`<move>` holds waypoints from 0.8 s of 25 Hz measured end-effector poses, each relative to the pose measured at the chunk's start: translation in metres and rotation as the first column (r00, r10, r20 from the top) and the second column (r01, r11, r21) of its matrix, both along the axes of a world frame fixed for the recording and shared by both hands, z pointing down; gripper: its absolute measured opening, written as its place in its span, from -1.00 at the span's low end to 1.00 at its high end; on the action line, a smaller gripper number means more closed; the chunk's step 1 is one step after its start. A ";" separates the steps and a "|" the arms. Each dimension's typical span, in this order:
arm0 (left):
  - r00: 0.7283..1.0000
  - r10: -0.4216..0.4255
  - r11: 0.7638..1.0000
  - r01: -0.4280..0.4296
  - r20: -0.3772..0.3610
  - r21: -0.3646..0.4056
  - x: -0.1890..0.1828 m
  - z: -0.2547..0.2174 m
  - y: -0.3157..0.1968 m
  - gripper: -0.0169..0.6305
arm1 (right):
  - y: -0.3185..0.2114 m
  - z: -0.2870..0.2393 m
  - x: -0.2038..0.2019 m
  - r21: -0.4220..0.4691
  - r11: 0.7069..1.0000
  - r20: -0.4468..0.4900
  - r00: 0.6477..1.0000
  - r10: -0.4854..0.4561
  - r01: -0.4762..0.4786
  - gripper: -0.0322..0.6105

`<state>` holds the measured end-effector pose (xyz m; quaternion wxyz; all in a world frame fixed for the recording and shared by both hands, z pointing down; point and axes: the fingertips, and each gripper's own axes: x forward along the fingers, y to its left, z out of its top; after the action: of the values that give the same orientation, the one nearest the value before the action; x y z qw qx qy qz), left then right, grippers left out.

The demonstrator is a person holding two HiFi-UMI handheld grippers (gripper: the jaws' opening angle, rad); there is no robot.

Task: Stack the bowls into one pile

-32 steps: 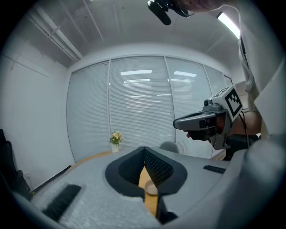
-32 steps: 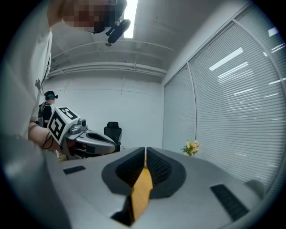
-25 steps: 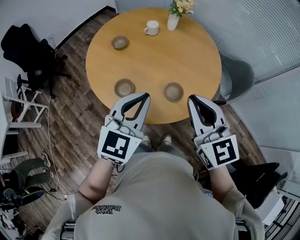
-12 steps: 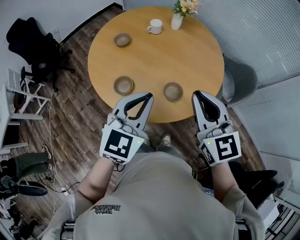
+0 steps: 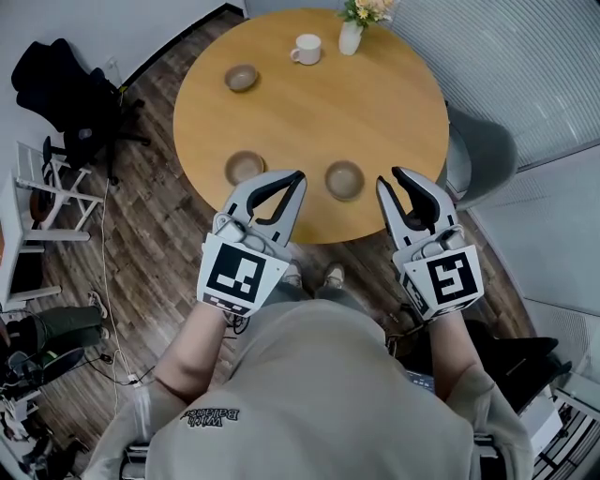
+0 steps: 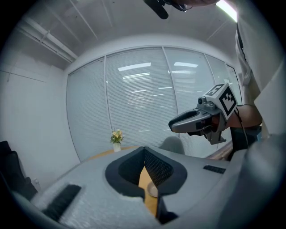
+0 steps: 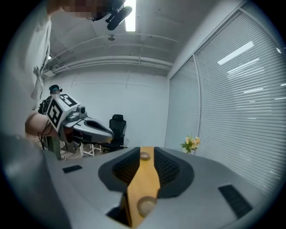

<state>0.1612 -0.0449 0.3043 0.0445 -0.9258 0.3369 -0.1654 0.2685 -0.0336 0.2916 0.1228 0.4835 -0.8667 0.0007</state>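
Three brown bowls sit apart on the round wooden table (image 5: 394,103): one far left (image 5: 242,77), one near left (image 5: 245,168), one near middle (image 5: 344,179). My left gripper (image 5: 299,176) hovers over the table's near edge between the two near bowls, its tips together and nothing in it. My right gripper (image 5: 389,178) hangs just right of the middle bowl, jaws a narrow gap apart, empty. In the right gripper view, a near bowl (image 7: 145,205) and a far bowl (image 7: 145,155) show through that gap. The left gripper view shows one bowl (image 6: 153,191) behind its jaws.
A white mug (image 5: 306,49) and a white vase with flowers (image 5: 352,28) stand at the table's far edge. A grey chair (image 5: 478,155) is at the table's right, a black chair (image 5: 56,89) and a white rack (image 5: 42,197) on the floor to the left.
Both grippers have crept forward from in front of the table to over its near edge. The bowls have not moved.
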 end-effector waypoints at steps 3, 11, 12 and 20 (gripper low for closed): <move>1.000 0.002 1.000 -0.002 0.030 -0.006 0.000 0.003 -0.001 -0.89 | 0.002 0.007 -0.005 -0.026 0.999 -0.036 0.999 -0.029 0.028 -0.59; 0.999 0.010 1.000 -0.009 0.053 -0.016 0.009 0.015 -0.014 -0.89 | -0.007 0.040 -0.011 -0.155 0.983 0.008 0.996 -0.094 0.094 -0.59; 0.998 0.013 1.000 -0.011 0.060 -0.021 0.012 0.019 -0.015 -0.89 | -0.008 0.047 -0.010 -0.167 0.981 -0.003 0.995 -0.101 0.099 -0.58; 0.998 0.019 0.998 -0.016 0.057 -0.057 0.018 0.042 -0.023 -0.89 | -0.015 0.105 -0.025 -0.261 0.955 -0.184 0.964 -0.191 0.139 -0.53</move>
<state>0.1796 -0.0676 0.3465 0.0293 -0.9245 0.3226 -0.2012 0.2432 -0.0486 0.3962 0.2708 0.3875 -0.8799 0.0474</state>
